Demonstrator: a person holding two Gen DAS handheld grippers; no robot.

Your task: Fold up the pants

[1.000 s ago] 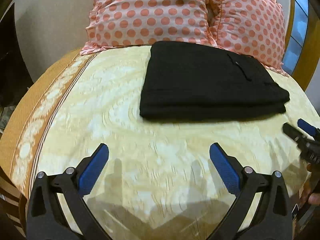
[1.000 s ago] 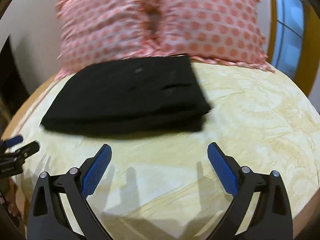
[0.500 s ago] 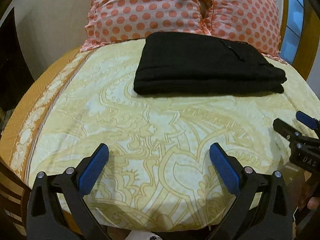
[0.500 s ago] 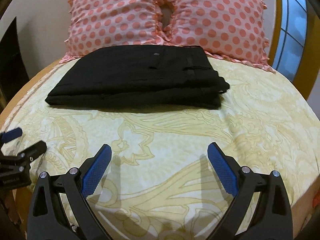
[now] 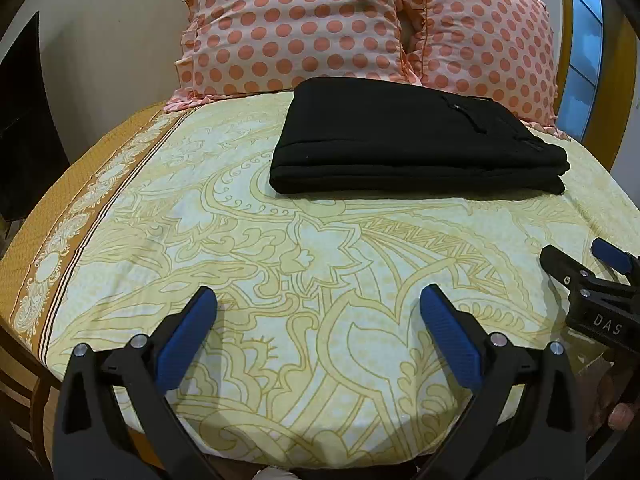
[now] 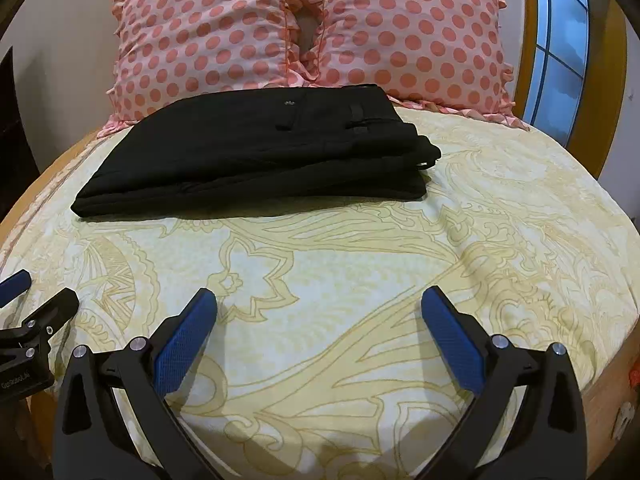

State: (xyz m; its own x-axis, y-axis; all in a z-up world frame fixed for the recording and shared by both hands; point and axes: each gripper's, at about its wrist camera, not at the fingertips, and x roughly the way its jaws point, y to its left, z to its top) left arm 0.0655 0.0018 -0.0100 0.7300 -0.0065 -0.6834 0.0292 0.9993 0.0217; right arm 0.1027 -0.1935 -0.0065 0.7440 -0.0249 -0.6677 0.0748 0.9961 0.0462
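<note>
Black pants [image 5: 416, 140] lie folded in a flat stack on the yellow patterned bed sheet [image 5: 280, 264], just in front of the pillows; they also show in the right wrist view [image 6: 256, 152]. My left gripper [image 5: 318, 320] is open and empty, held above the near part of the bed, well short of the pants. My right gripper [image 6: 318, 320] is open and empty too, at about the same distance. Each gripper shows at the edge of the other's view: the right one [image 5: 588, 264] and the left one [image 6: 28, 300].
Two pink polka-dot pillows [image 5: 304, 24] [image 6: 412, 32] stand against the wall behind the pants. A wooden-framed window [image 6: 560, 40] is at the right. The sheet's orange border [image 5: 60, 216] runs along the bed's left edge. A dark object [image 5: 24, 120] stands at the left.
Both grippers have drawn back from the folded pants toward the foot of the bed; the pants look farther away. Both stay open and empty.
</note>
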